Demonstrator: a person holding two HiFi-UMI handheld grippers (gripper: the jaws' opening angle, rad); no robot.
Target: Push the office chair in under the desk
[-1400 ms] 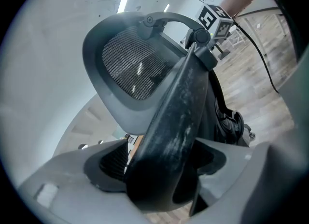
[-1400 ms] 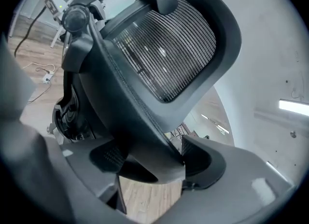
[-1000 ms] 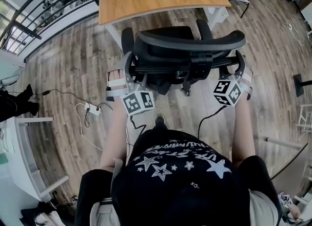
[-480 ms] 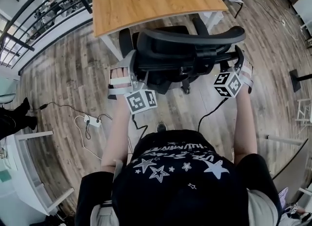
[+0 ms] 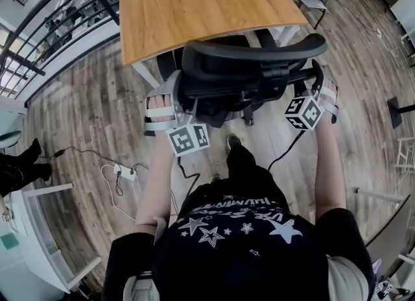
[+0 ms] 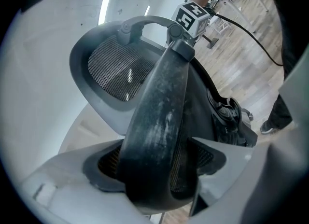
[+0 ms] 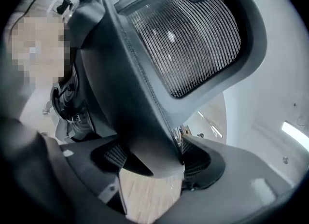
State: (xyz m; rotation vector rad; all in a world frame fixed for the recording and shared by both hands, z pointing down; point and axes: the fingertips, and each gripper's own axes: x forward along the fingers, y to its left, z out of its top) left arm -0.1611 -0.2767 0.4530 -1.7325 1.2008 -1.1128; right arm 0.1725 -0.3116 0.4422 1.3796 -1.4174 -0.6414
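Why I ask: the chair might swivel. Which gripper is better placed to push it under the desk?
Neither clearly: left gripper and right gripper each clamp one side of the backrest, so push with both.

Both arms (image 5: 155, 183) out fwd, L tongs (image 6: 154, 170) & R tongs (image 7: 149, 160) each clamped on chair back (image 5: 253, 56) sides.

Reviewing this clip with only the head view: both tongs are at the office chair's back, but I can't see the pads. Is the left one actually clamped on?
Observer: Yes. In the left gripper view the left tongs have the dark backrest frame pressed between both pads.
Operator: And the right?
Observer: Same: the right tongs are closed on the frame's other side edge, beside the mesh.
Operator: Anything else caught in either grip?
Observer: No, only the frame sits between each pair of pads.
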